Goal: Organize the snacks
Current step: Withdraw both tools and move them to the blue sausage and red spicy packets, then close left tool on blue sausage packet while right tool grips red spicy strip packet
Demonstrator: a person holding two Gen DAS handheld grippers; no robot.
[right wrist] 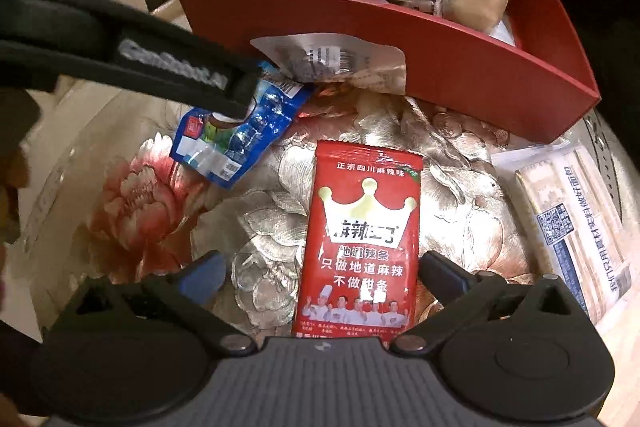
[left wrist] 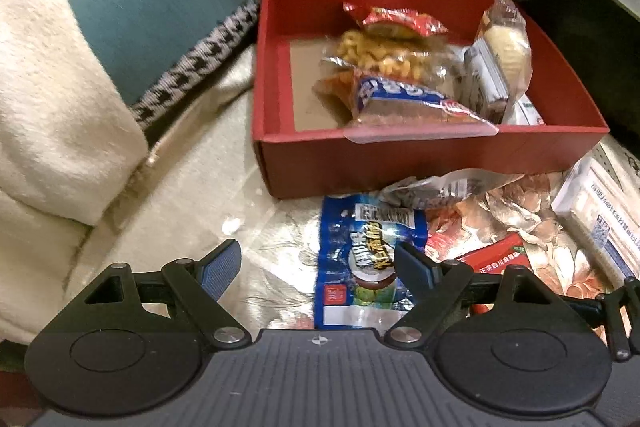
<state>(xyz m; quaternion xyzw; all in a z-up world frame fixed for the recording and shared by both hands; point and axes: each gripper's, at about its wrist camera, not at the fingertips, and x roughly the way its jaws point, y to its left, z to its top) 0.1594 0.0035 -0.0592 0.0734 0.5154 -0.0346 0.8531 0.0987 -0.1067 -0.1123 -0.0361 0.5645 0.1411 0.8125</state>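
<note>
Snack packets gathered toward the red box

Both tongs are spread wide and empty: right tongs (right wrist: 322, 273) are centred over the red spicy-strip packet (right wrist: 358, 239), left tongs (left wrist: 318, 261) by the blue packet (left wrist: 362, 259); beyond, upper frame, the red box (left wrist: 432, 155) is part-filled. Packets are best pinched squarely mid-body.

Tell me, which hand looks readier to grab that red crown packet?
The right. The right gripper is open with the red crown packet lying between its fingers. The left gripper, also open, hovers over the blue packet instead, nearer the red box.
</note>
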